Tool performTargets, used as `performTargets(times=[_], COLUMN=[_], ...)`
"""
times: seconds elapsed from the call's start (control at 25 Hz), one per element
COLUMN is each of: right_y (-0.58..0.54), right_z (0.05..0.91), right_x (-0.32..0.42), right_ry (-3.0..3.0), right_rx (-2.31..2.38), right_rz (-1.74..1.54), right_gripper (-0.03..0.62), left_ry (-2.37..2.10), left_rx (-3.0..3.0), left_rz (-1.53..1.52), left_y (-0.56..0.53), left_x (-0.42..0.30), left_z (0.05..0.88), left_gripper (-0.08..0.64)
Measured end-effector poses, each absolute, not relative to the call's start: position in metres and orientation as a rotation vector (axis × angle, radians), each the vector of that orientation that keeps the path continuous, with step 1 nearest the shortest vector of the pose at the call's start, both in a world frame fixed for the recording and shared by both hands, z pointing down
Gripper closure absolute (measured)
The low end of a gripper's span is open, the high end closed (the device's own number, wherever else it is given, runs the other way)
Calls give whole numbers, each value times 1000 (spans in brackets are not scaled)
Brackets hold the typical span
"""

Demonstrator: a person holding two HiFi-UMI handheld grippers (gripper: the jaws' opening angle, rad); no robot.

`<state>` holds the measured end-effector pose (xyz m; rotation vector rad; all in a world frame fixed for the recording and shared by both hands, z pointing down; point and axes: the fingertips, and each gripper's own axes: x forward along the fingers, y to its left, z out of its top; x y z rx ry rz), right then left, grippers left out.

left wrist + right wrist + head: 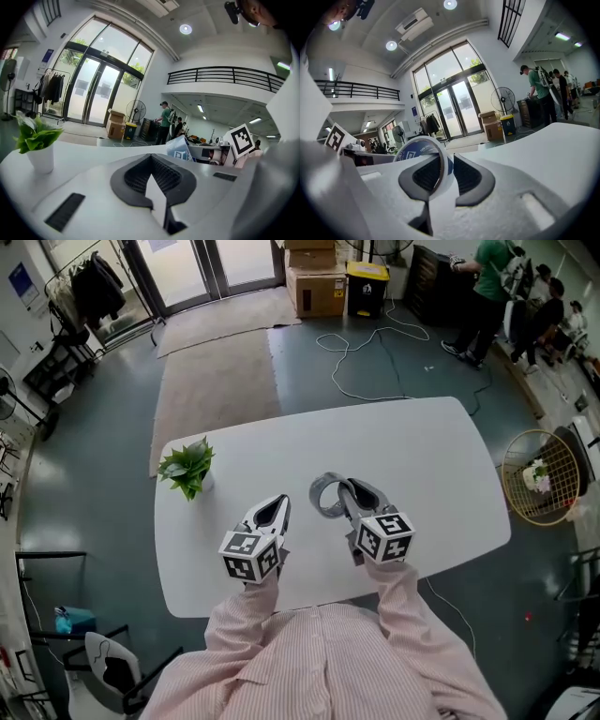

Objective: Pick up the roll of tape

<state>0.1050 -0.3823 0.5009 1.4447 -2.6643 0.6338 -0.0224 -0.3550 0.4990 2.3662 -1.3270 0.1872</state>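
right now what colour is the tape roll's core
Blue with white print; the tape roll shows best in the right gripper view.

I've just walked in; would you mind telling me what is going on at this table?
A person in a striped shirt stands at a white table, holding a gripper in each hand. The right gripper has its fingers closed on the wall of the roll of tape, and the roll looks lifted clear of the tabletop. The left gripper is shut with nothing between its fingers, held alongside. A small potted plant stands apart on the table, away from both grippers.
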Motion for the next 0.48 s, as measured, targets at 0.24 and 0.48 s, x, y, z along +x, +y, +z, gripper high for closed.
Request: performTargets(times=[0.24, 0.48], right_y=[-378, -377], right_z=[463, 431], right_x=[111, 119], right_ry=[-2758, -2834], right_rx=[1487, 1531], right_rz=[573, 508], right_gripper=[512, 512], left_ry=[-1356, -1383], left_rx=[2444, 2503], left_rz=[150, 122], left_y=[-354, -354], left_x=[-23, -22], left_z=[470, 447], left_gripper=[558, 558])
